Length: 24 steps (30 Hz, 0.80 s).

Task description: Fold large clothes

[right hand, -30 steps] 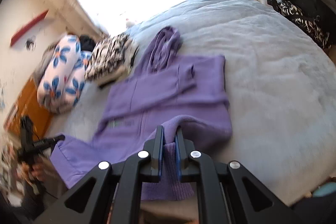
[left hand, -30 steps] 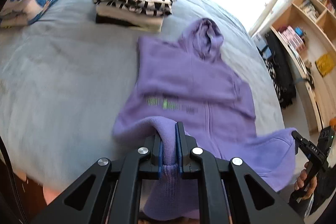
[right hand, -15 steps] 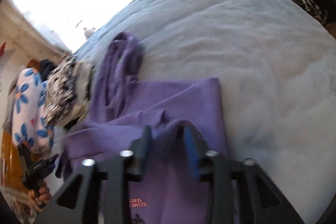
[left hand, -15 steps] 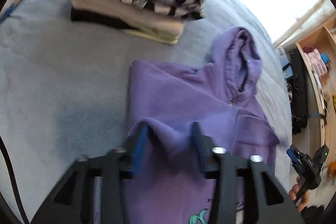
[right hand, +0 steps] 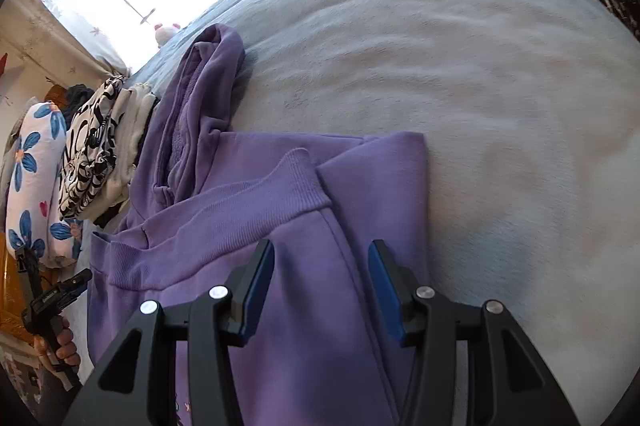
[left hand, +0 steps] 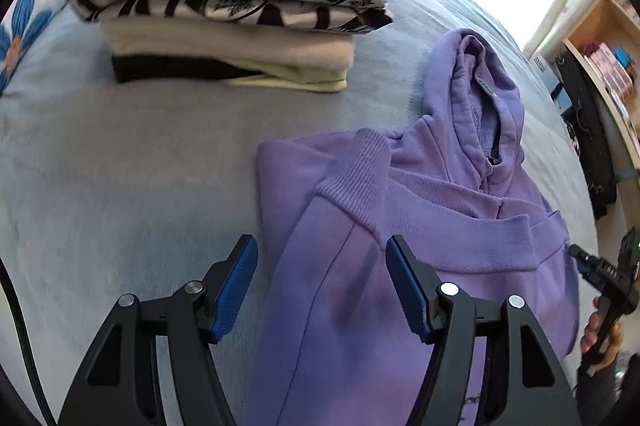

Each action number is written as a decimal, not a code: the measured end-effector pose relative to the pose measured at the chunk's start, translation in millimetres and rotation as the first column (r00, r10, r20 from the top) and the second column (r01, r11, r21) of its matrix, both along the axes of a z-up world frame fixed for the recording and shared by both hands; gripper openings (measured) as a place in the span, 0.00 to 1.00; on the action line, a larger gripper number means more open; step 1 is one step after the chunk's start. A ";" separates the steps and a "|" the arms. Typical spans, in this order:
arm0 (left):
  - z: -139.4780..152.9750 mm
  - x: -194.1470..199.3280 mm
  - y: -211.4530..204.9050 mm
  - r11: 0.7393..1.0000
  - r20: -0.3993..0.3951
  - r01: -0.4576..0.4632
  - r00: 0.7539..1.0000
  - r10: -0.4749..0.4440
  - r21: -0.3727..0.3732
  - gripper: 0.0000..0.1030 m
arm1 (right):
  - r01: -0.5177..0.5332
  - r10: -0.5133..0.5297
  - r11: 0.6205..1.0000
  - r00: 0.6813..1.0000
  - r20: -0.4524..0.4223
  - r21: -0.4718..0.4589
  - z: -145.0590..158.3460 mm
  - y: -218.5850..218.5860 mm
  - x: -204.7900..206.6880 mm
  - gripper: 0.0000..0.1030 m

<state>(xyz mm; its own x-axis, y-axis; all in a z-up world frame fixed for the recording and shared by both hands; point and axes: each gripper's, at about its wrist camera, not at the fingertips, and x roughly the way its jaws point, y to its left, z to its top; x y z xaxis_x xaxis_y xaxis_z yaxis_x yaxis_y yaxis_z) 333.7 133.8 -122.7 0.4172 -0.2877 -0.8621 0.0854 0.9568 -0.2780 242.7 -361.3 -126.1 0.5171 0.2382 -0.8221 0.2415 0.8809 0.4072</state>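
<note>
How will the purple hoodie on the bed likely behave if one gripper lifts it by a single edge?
The purple hoodie would probably flop and unfold, since its soft fleece lies in loose layers. It looks thick, so likely fairly heavy. Its ribbed hem should grip well.

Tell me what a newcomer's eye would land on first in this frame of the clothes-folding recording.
The purple hoodie dominates, spread on the grey bedspread with its ribbed hem folded up toward the hood. Both the left gripper and the right gripper hang open just above it, holding nothing. Beyond the hoodie sits a stack of folded clothes topped by a black-and-white print.
</note>
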 end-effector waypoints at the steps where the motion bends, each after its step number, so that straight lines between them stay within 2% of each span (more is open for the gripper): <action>1: 1.0 0.7 -3.2 1.000 0.017 0.009 1.000 -0.009 0.018 0.63 | -0.007 0.007 1.000 1.000 -0.001 -0.007 -1.1 1.7 2.1 0.48; 6: 5.6 3.3 -23.6 0.990 0.086 0.077 0.993 -0.087 0.114 0.62 | -0.058 0.057 0.995 0.998 -0.010 -0.077 -3.5 17.2 11.3 0.48; 11: 5.1 -0.6 -57.2 0.943 0.129 0.157 0.971 -0.201 0.293 0.60 | -0.095 0.096 0.982 0.995 -0.004 -0.160 -3.3 26.1 13.4 0.47; 12: 3.7 -1.1 -62.1 0.935 0.128 0.167 0.968 -0.216 0.313 0.56 | -0.101 0.103 0.980 0.995 0.000 -0.174 -2.9 27.1 13.1 0.47; 14: -2.4 -3.5 -73.8 0.902 0.130 0.183 0.959 -0.251 0.392 0.49 | -0.107 0.111 0.973 0.994 0.008 -0.202 -2.4 29.1 12.5 0.47; 15: -5.2 -4.4 -77.3 0.889 0.128 0.188 0.956 -0.263 0.417 0.39 | -0.111 0.116 0.970 0.993 0.010 -0.214 -2.4 30.8 12.6 0.47; 16: -8.3 -5.2 -80.8 0.874 0.124 0.191 0.954 -0.273 0.447 0.26 | -0.115 0.120 0.964 0.993 0.009 -0.241 -2.8 33.1 12.3 0.47; 17: -11.2 -5.5 -83.7 0.862 0.119 0.193 0.953 -0.279 0.469 0.22 | -0.120 0.126 0.959 0.992 0.006 -0.256 -3.2 35.5 12.6 0.38; 18: -11.6 -6.2 -84.5 0.858 0.123 0.191 0.952 -0.280 0.476 0.15 | -0.129 0.134 0.950 0.991 0.000 -0.283 -3.2 39.0 12.5 0.20; 19: -11.2 -6.7 -85.2 0.856 0.127 0.184 0.953 -0.276 0.484 0.12 | -0.128 0.133 0.943 0.991 -0.004 -0.308 -2.2 41.6 11.9 0.13; 21: -6.7 -8.2 -83.2 0.853 0.144 0.153 0.956 -0.256 0.500 0.09 | -0.111 0.123 0.935 0.992 0.017 -0.337 3.8 43.9 7.2 0.09; 24: 9.5 -12.1 -74.9 0.856 0.199 0.088 0.956 -0.217 0.509 0.09 | -0.052 0.093 0.934 0.990 0.102 -0.352 29.1 39.5 -7.4 0.08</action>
<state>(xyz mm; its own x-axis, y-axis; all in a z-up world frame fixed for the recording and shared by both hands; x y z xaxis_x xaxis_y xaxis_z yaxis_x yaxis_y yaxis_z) 321.6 58.9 -113.2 0.6151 0.0680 -0.7855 0.2438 0.9310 0.2715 235.3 -321.8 -97.0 0.6050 -0.0117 -0.7962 0.1416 0.9855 0.0931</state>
